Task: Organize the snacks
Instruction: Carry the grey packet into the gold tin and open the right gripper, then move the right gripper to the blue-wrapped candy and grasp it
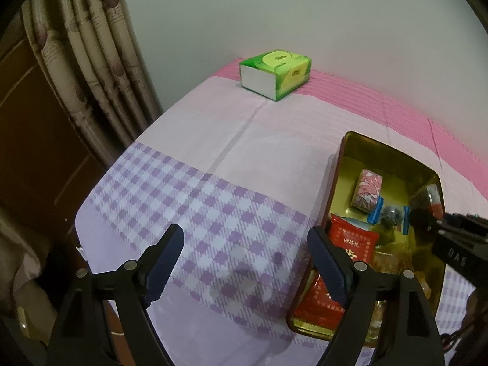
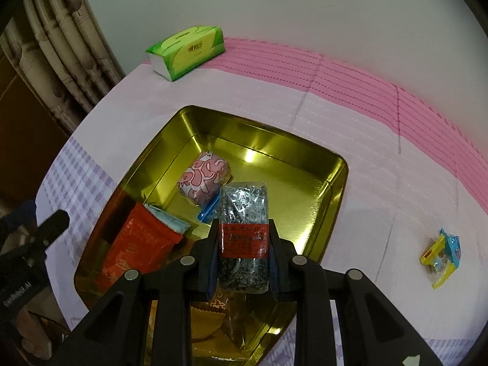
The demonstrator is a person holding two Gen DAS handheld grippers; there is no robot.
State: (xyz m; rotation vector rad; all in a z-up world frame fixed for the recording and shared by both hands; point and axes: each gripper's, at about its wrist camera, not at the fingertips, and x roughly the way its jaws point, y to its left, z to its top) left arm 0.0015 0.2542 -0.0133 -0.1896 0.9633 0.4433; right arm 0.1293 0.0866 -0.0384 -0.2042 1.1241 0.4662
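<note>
The right gripper (image 2: 243, 262) was clamped on a clear packet of dark speckled snack with a red label band (image 2: 244, 228), held above the gold tin (image 2: 305, 155), presumably for placement among the wrapped snacks already inside. The left gripper (image 1: 245, 262) hovered wide and empty over the checked cloth (image 1: 170, 183), just beside the tin. One small yellow-and-blue packet (image 2: 442, 257) lay on the cloth, well apart from the tin.

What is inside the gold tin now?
Inside the gold tin lie a pink patterned packet, a red packet and a blue-edged packet. The right gripper holds a dark speckled packet above them, covering part of the floor.
</note>
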